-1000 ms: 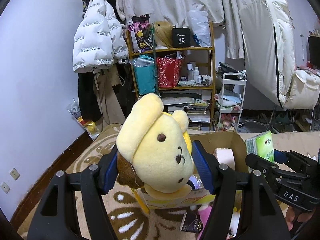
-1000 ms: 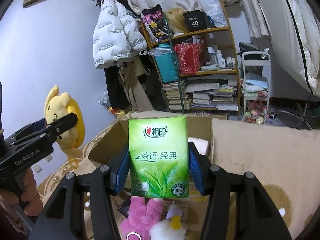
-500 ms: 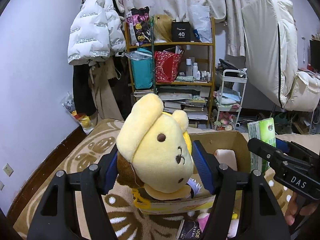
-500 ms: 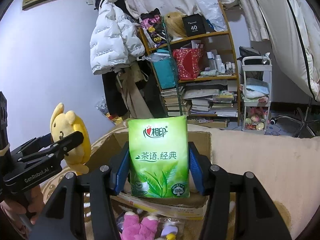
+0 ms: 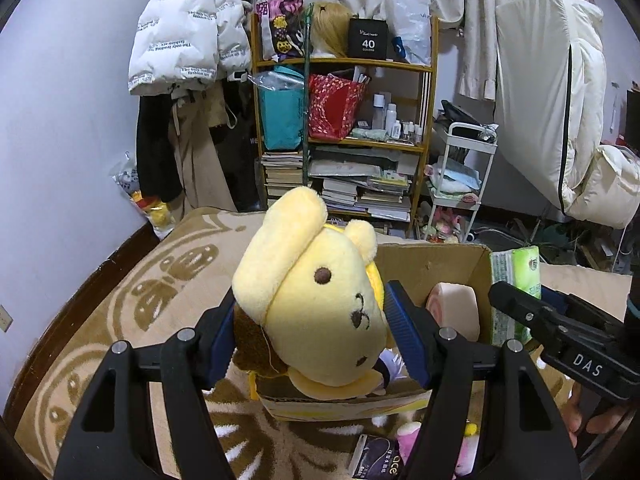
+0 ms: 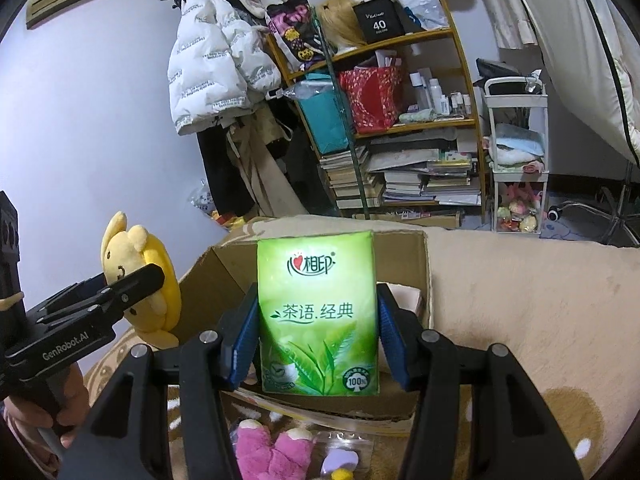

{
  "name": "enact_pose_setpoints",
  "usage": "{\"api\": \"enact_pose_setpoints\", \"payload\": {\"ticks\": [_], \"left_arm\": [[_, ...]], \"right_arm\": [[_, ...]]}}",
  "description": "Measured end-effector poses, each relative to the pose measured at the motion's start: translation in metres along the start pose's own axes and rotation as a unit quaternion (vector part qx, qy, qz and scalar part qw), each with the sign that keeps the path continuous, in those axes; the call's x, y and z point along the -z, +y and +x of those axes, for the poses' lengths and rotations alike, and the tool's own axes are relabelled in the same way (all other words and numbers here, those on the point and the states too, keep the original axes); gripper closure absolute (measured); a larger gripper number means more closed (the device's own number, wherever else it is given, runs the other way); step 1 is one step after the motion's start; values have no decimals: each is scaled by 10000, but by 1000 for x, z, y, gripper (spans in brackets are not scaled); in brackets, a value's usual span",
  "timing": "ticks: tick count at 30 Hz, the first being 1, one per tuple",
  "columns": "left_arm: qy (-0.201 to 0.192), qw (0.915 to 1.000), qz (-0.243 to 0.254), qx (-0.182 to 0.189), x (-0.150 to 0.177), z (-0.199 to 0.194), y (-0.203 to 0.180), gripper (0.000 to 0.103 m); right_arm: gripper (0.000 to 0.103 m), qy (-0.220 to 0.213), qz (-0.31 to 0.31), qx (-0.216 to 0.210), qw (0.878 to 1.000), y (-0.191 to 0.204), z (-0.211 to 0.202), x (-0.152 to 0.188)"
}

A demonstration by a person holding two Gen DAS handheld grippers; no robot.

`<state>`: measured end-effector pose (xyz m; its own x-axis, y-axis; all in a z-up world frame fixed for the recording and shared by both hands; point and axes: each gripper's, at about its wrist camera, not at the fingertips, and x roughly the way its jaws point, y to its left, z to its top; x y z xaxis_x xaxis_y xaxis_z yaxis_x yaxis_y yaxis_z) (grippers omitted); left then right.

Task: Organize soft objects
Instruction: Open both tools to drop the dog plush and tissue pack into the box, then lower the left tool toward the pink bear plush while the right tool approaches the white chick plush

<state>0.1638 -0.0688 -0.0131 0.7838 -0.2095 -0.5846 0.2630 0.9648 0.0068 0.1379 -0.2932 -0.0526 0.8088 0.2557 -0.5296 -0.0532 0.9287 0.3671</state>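
My left gripper (image 5: 310, 330) is shut on a yellow plush dog (image 5: 316, 304) and holds it above the near left corner of an open cardboard box (image 5: 432, 260). The plush also shows in the right wrist view (image 6: 140, 276). My right gripper (image 6: 316, 334) is shut on a green tissue pack (image 6: 318, 320) and holds it upright over the box (image 6: 420, 264). The pack shows in the left wrist view (image 5: 516, 284) at the box's right side. A pink roll (image 5: 454, 308) lies inside the box.
The box stands on a beige patterned blanket (image 5: 168, 280). A pink plush (image 6: 272, 450) and a small bagged toy (image 6: 340, 454) lie in front of the box. A cluttered wooden shelf (image 5: 344, 132), a white cart (image 5: 460, 184) and hanging coats (image 5: 188, 40) stand behind.
Both grippers have drawn back and risen a little with their loads, so the box sits lower and farther in both views. Both grips are unchanged.
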Motion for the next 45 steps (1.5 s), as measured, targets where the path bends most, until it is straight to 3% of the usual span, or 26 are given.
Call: {"api": "enact_pose_setpoints", "payload": {"ticks": [13,26,31,37,45], "left_arm": [[169,9998,126,-19,10,12,-7,32],[404,9990,-103,162,16,29,-2,30],[439,9990,-61,69,17,29,-3,22],[473,9988,43,-129,20,22,-3,21],[455,9985,70,-285,23,2,1,8]], "right_arm": [[45,104,12,-43,9999,-7,6,3],[44,309,92,-69,9995,-12,17,9],[29,218,239,-176,9993,-15,13,9],[16,91,268,-113,9995,-14,4,8],[5,-46,188,-64,9998,-5,-16,7]]}}
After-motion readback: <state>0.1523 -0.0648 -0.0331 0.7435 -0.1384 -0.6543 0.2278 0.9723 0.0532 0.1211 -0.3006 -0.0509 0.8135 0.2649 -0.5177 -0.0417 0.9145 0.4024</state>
